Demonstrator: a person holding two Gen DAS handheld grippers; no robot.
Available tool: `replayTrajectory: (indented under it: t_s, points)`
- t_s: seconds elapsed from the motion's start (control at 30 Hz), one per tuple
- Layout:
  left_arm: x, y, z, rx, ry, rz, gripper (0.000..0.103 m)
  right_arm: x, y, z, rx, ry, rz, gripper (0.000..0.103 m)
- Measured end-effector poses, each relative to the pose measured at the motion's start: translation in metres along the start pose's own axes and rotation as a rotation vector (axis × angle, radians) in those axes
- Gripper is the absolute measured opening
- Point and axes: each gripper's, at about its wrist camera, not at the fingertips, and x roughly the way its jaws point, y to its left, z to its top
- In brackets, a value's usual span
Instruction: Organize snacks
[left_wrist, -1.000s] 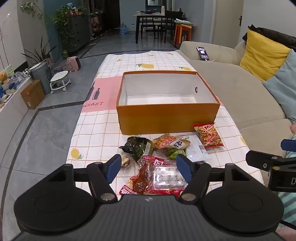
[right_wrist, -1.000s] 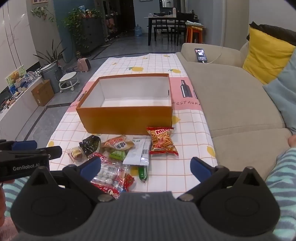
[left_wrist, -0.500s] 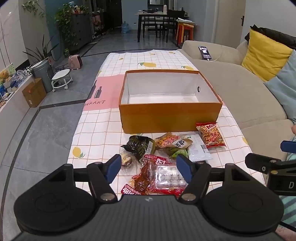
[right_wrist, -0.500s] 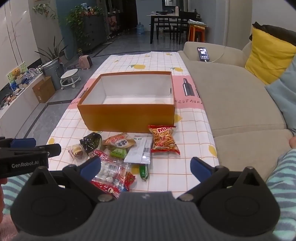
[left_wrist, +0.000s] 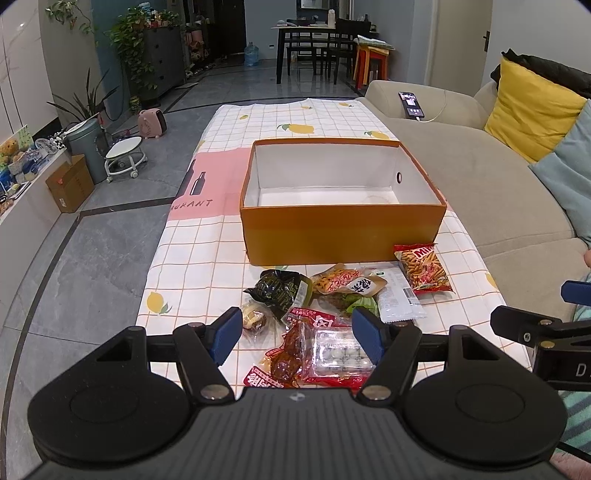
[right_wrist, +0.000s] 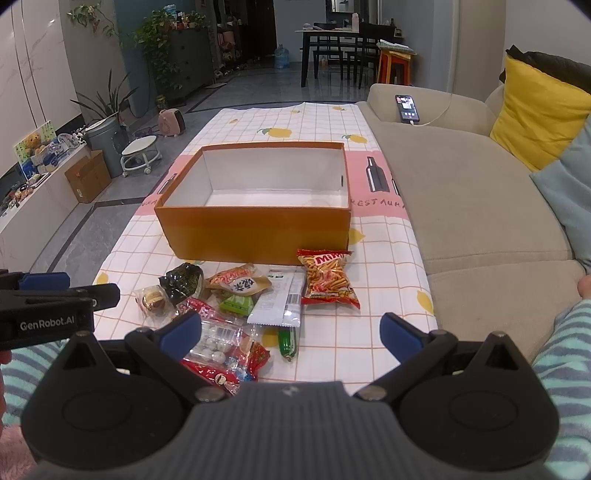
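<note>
On the checked tablecloth (left_wrist: 207, 258) the snacks (left_wrist: 332, 314) lie between my 2 grippers and the empty box (left_wrist: 343, 236). Left gripper (left_wrist: 297, 334) is nearer; right gripper (right_wrist: 291, 330) too is spread, holding nothing.

Snacks (left_wrist: 332, 306) before box (left_wrist: 343, 236)

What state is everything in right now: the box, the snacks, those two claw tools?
Orange box: open, nothing inside.
Snack packets: piled on the tablecloth before the box, sealed.
Red stick-snack bag: lying flat, apart from the pile.
Left gripper: open, holding nothing.
Right gripper: open, holding nothing.
Phone: screen lit, cable plugged in.
</note>
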Motion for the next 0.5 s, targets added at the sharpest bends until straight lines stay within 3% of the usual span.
replayTrajectory:
  t_s: [0.5]
  points:
    - [-0.0007, 0.0011, -0.0002, -0.002, -0.001, 0.001, 0.080, 0.0000, -0.0006, -0.0005, 0.001, -0.004, -0.003, 0.099]
